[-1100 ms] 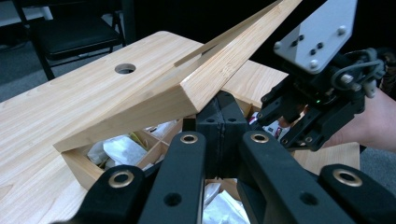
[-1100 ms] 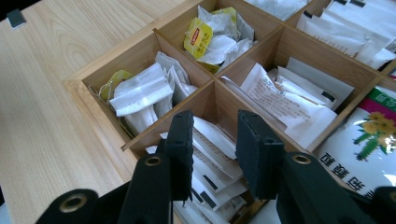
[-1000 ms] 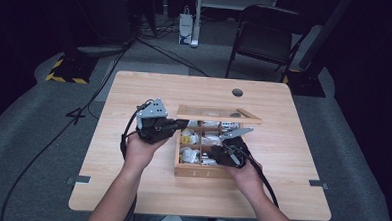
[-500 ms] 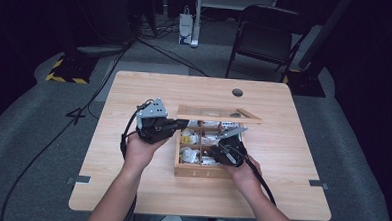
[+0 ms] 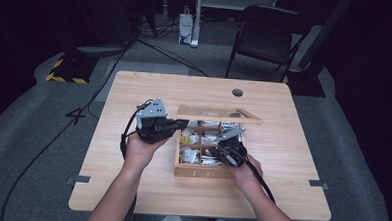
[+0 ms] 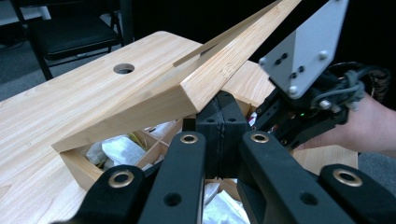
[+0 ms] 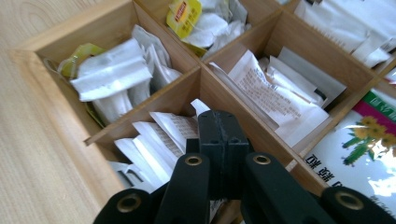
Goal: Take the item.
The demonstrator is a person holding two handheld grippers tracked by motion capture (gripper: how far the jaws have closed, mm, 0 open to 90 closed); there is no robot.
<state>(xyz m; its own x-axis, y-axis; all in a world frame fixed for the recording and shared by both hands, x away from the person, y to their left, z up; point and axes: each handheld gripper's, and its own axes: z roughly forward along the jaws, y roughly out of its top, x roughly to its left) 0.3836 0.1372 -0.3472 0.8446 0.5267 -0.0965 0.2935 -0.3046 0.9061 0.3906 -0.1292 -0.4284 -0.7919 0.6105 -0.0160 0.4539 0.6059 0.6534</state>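
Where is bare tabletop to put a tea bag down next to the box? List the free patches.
Free: the wide strip of table right of the wooden box, the stretch left of the left gripper, and the far band by the cable hole. Crowded: every compartment holds sachets; the raised lid and right gripper hang over the box.

Our two claws are matte black, each jaw arm studded with brass-ringed rivet holes. The left claw (image 5: 182, 123) carries a grey three-cornered plate with small screws; the right claw (image 5: 214, 152) trails a black cable. Our forearms are bare, no sleeves.
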